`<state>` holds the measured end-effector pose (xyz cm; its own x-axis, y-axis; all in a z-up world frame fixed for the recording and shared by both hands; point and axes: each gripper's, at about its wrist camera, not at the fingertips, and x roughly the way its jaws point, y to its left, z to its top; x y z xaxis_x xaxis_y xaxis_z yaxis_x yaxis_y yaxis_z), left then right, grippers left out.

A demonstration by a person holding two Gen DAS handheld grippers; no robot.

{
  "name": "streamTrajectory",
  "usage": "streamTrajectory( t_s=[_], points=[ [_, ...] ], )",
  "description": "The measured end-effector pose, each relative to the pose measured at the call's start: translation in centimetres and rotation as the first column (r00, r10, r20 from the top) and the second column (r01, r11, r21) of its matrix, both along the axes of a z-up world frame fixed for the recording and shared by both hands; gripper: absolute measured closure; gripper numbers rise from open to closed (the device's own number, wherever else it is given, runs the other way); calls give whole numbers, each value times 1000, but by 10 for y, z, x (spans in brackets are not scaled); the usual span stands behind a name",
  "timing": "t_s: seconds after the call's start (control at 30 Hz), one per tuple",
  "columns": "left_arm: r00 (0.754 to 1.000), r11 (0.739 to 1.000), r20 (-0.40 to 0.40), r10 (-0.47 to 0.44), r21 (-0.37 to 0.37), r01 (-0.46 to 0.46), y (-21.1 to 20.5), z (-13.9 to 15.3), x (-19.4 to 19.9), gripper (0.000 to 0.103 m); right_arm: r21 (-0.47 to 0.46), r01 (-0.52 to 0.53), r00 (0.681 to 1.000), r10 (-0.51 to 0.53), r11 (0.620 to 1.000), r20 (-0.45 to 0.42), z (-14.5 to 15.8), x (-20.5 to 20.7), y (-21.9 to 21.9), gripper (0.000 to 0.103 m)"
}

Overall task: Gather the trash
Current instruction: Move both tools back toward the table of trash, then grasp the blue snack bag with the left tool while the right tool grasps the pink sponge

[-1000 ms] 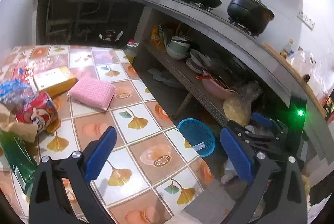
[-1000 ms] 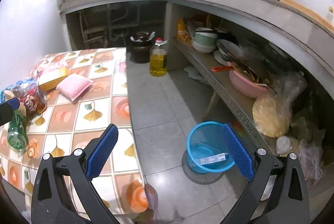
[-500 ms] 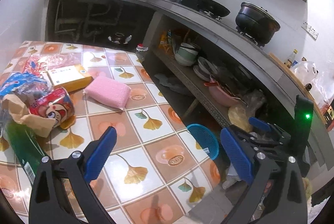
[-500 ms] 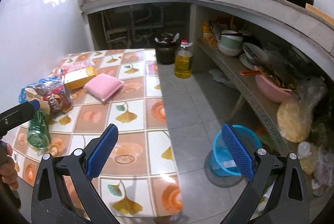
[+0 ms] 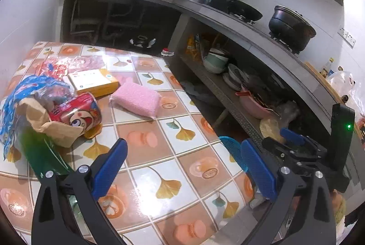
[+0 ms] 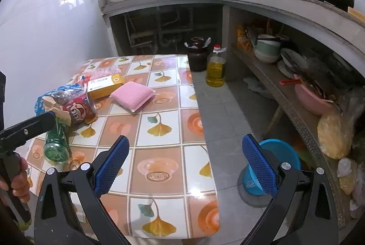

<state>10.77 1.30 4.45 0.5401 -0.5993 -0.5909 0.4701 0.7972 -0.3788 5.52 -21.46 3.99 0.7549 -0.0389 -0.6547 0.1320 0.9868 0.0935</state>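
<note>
Left wrist view — both my tongs gape wide and empty over the tiled table (image 5: 159, 178).
My left gripper (image 5: 180, 167) and right gripper (image 6: 184, 162) grip nothing; trash — red snack can (image 5: 77, 113), green bottle (image 5: 38, 151), yellow box (image 5: 93, 82), pink sponge (image 5: 136, 99) — sits along the table's left edge, blue basket (image 6: 282, 153) on the floor right.

Right tongs (image 6: 186, 165) hang wide apart over the tiled counter (image 6: 159, 153), nothing between them. Far left, a trash heap: green bottle (image 6: 56, 144), cartoon can (image 6: 79, 110), yellow box (image 6: 105, 85), pink sponge (image 6: 132, 95) just beside it. Blue basket (image 6: 282, 153) sits on the floor (partly behind one finger). The left tongs (image 6: 29, 127) poke in from the left edge, a hand (image 6: 19, 178) gripping the handle.
</note>
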Motion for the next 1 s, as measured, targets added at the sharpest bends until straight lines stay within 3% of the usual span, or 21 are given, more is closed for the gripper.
streamTrajectory(
  t_s=[0.5,0.77,1.0],
  points=[
    [995,994,70,73,81,-78,36,-13,-6,6,132,-65,997,68,989,-19,-11,25,1,8],
    [986,984,118,120,118,-134,57,-20,-2,6,127,-152,988,155,980,-14,-9,52,13,8],
    [975,983,157,159,70,-172,91,-21,-1,6,110,-226,973,230,968,-24,-14,78,27,8]
  ],
)
